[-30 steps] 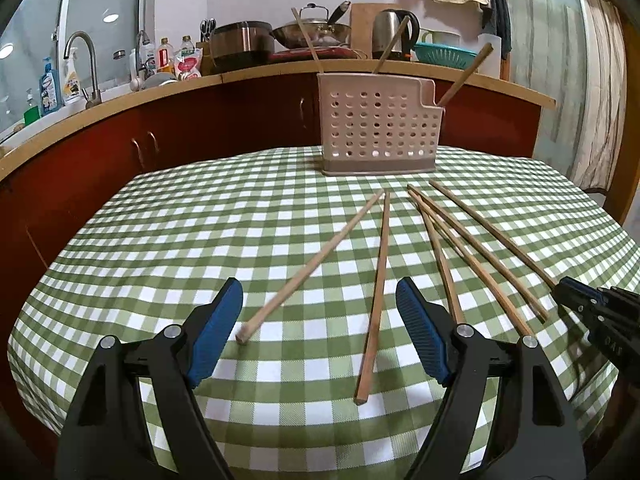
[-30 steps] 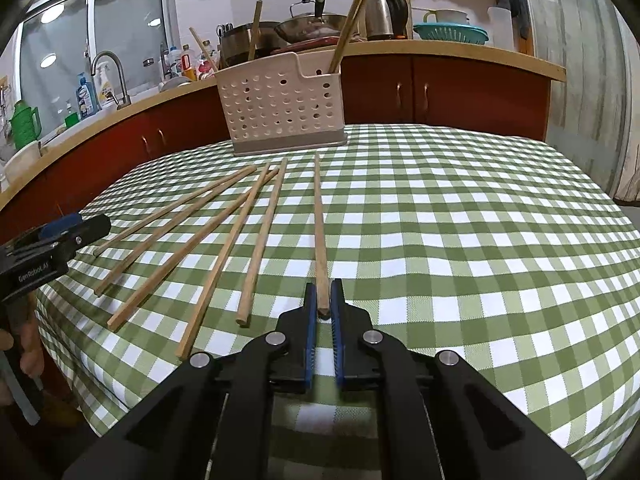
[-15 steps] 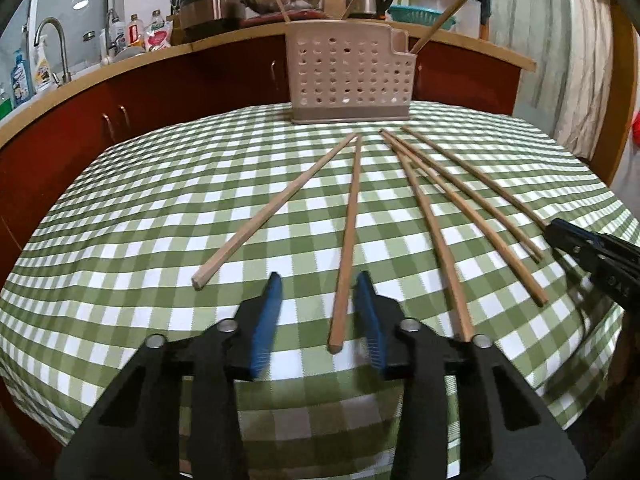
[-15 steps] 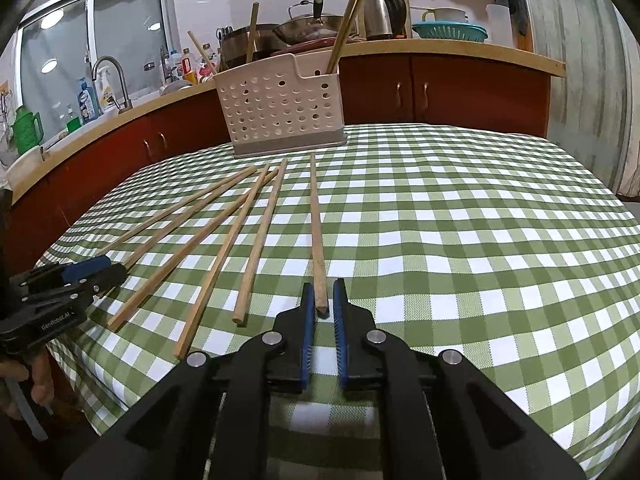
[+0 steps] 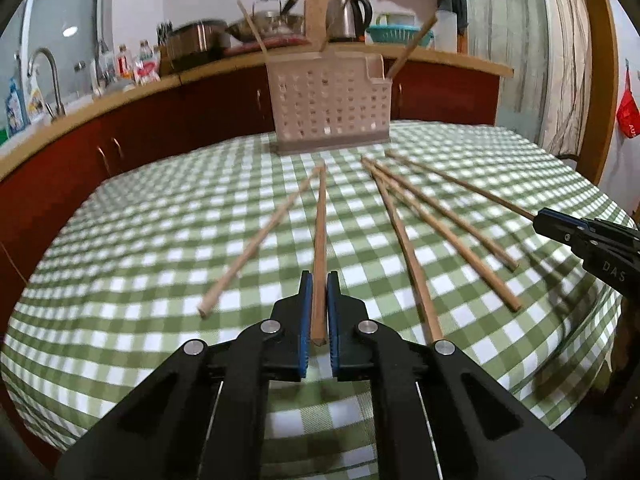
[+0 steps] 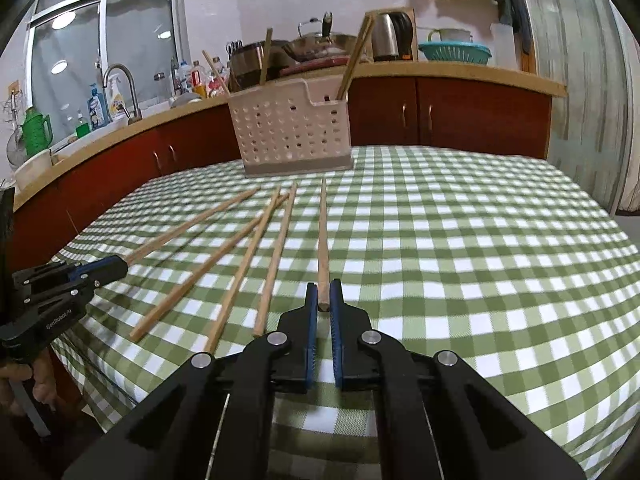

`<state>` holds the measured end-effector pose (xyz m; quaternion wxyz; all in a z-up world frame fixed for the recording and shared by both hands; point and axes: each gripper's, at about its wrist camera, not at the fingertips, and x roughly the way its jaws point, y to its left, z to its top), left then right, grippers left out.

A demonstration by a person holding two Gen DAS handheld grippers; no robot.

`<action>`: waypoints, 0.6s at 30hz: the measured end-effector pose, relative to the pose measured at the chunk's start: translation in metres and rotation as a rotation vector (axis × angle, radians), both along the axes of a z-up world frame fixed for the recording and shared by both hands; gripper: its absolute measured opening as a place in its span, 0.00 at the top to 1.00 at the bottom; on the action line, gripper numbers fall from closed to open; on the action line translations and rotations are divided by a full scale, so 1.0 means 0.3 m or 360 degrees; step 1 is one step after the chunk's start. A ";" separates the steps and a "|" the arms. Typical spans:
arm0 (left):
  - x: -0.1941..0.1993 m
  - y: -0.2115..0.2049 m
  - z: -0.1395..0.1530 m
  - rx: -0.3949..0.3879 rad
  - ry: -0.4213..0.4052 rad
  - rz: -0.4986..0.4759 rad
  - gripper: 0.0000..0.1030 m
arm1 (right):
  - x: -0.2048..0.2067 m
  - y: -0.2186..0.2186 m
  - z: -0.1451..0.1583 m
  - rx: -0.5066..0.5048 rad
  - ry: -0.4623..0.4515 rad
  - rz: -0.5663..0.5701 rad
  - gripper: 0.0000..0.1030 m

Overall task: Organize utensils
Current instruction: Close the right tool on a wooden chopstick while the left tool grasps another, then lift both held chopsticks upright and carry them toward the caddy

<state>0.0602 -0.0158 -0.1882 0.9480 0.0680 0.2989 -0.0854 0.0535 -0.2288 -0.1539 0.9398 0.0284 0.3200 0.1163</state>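
Chopsticks lie fanned on the checked counter (image 5: pixel 132 240), long axes running from the near edge toward the perforated utensil basket (image 5: pixel 328 108) at the far side. Left claw (image 5: pixel 318 312) is clamped on the near end of one chopstick (image 5: pixel 319 240), which points straight ahead at the basket. Right claw (image 6: pixel 324 316) is closed on the near end of the rightmost chopstick (image 6: pixel 323 236), likewise aimed at the basket. Four loose chopsticks remain: one (image 5: pixel 260 240) left of the left claw's stick, three (image 5: pixel 404 240) between the two claws. Three chopsticks (image 6: pixel 354 60) already stand in the basket. Nothing blocks either path forward; neighbouring sticks lie close and could be nudged.
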 end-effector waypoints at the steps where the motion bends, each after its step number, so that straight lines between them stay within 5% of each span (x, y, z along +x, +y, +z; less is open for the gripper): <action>1: -0.006 0.001 0.015 0.0002 -0.0030 0.0003 0.92 | -0.004 -0.001 0.014 -0.0002 -0.0020 -0.0002 0.93; 18: -0.047 0.053 0.257 -0.0064 -0.0353 0.0068 0.92 | -0.053 -0.018 0.250 0.0013 -0.0331 -0.0027 0.93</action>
